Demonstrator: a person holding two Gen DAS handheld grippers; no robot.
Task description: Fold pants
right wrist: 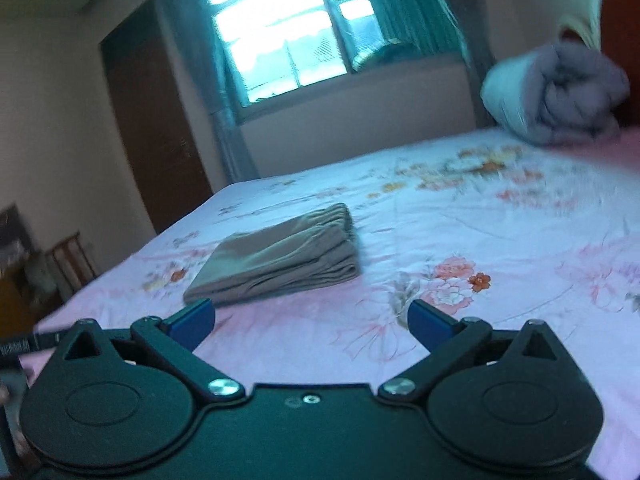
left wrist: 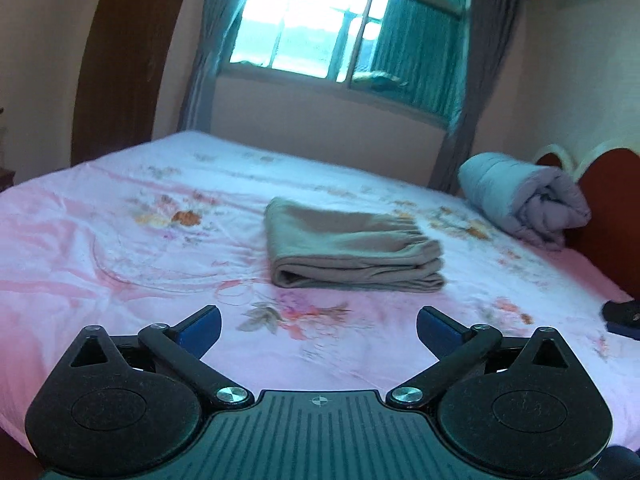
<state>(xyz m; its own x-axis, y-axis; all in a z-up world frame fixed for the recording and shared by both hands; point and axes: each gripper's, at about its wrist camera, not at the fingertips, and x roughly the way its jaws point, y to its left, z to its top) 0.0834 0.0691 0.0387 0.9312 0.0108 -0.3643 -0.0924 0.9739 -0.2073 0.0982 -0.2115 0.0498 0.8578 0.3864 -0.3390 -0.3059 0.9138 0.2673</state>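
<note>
1. left wrist view: the left gripper (left wrist: 319,330) is spread wide, holding nothing.
2. the folded pants (left wrist: 352,252) lie on the floral bedsheet (left wrist: 120,248), beyond it.
3. the right gripper (right wrist: 311,325) is spread too, empty, with the pants far-left of it.

Both wrist views low, sharing bed (left wrist: 120,240), window (right wrist: 280,40).

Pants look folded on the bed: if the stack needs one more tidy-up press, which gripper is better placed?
Left, marginally. The folded pants lie straight ahead of the open left gripper; for the open right gripper they sit off to its left. Neither touches them.
</note>
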